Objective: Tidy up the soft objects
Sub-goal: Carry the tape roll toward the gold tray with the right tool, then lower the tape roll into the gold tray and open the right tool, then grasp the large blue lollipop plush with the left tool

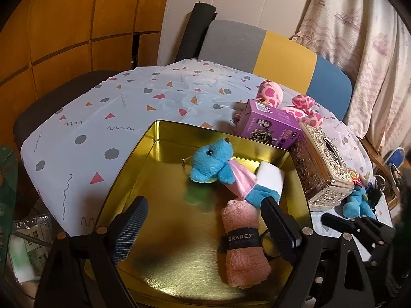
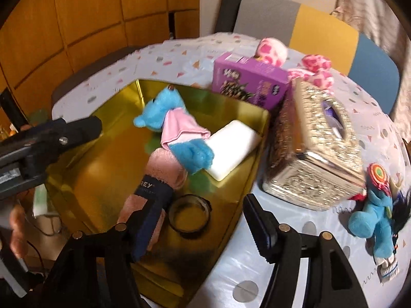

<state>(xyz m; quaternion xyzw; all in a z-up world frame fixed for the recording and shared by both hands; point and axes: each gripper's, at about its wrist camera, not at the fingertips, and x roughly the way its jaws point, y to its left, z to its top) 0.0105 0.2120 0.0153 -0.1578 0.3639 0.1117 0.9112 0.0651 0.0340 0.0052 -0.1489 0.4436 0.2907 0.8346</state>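
Inside the gold tin (image 1: 164, 141) lie your soft things: the rolled pink towel (image 2: 164, 164), the blue plush bear (image 1: 213, 164) in its pink dress, and a white sponge block (image 2: 231, 148). Your right tool (image 2: 200, 231) stands open over the tin's near corner with nothing gripped; one finger sits just beside the towel's dark band. Your left tool (image 1: 203, 228) gapes wide and empty above the tin. Drag either finger and you may snag the fuzzy towel or knock the small glass jar (image 2: 188, 215). The smooth metal floor looks slippery. The blue plush pony (image 2: 372, 220) lies out on the counter (image 1: 102, 107).
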